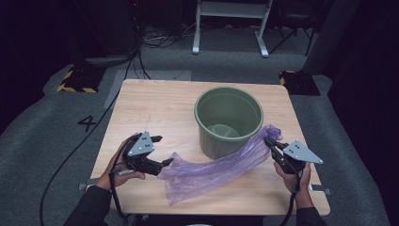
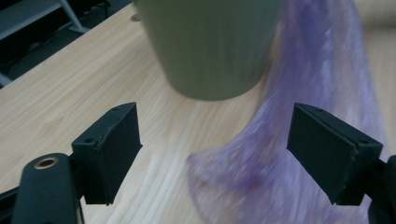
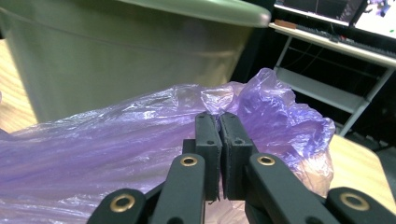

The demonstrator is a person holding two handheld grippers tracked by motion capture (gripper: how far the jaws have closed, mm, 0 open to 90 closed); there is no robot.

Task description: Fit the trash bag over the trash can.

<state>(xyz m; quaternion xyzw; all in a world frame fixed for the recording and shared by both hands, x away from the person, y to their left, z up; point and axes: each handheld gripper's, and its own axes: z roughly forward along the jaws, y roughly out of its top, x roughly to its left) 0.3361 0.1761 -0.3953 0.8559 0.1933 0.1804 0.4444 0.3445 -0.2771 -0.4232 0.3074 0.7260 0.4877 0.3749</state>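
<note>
A thin purple plastic bag (image 1: pixel 214 168) stretches across the front of the wooden table (image 1: pixel 155 101), from front left up to the right. My right gripper (image 1: pixel 270 142) is shut on its upper right end, and the film (image 3: pixel 140 140) bunches around the closed jaws (image 3: pixel 219 119). My left gripper (image 1: pixel 162 150) stands open just left of the bag's lower end; in the left gripper view the bag (image 2: pixel 299 140) lies between and behind its wide jaws (image 2: pixel 219 149), with no pad pressing on it. A green plastic bucket (image 1: pixel 229 121) stands upright behind the bag.
The bucket (image 2: pixel 210 46) stands close ahead of the left gripper and its wall (image 3: pixel 116 60) rises right behind the right gripper. Bare tabletop lies to the left and behind. Around the table are grey carpet, cables and a white frame (image 1: pixel 230 23).
</note>
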